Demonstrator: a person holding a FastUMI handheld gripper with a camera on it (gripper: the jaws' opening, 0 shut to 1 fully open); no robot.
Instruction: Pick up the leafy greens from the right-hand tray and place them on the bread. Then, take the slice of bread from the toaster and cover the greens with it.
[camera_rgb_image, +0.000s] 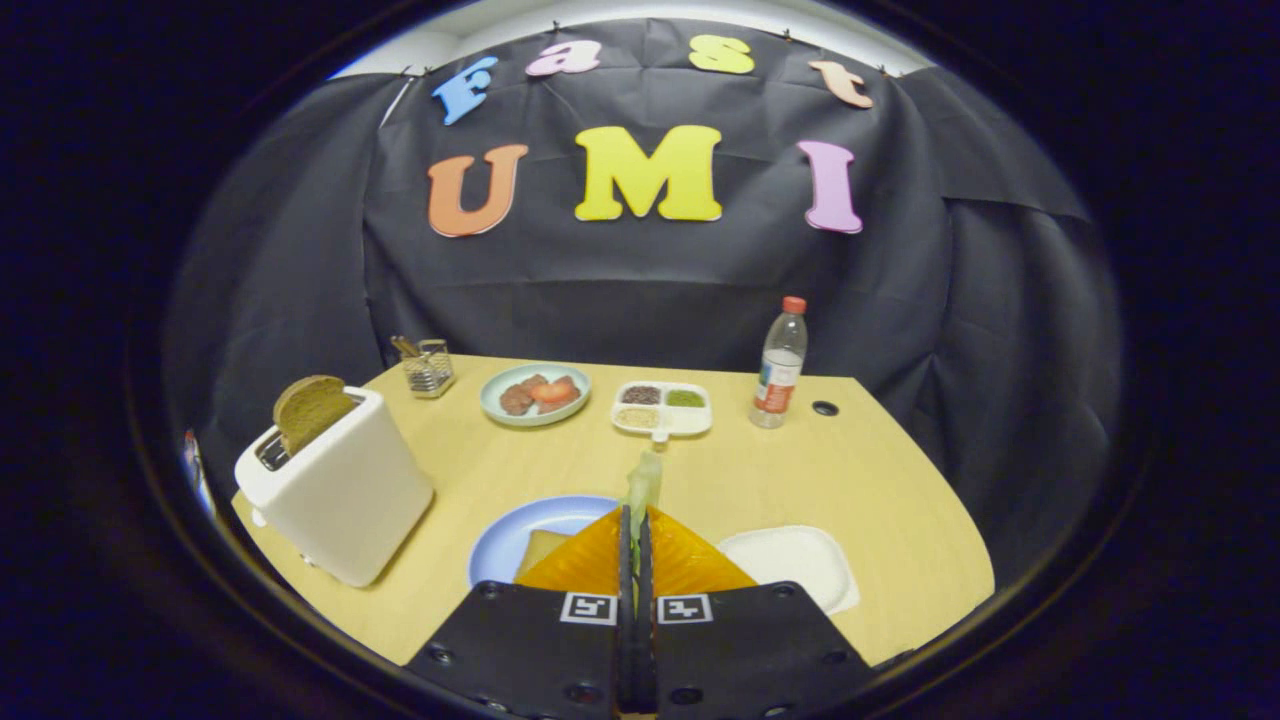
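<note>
A pale wooden surface sits inside a booth walled with black cloth, its far corners cut at an angle. At its left edge stands a white toaster with a slice of dark bread sticking up from the slot. Along the back you have a wire caddy, a plate of meat and tomato, a divided dish of seasonings and a plastic bottle; a small dark hole lies just beside the bottle. The middle and right of the surface lie bare. Your gripper hangs above the near edge, jaws drawn almost together and pinching the leafy greens, which stick up past the tips. Beneath them lies a blue plate carrying a slice of bread. The white tray lies just right of the jaws.
</note>
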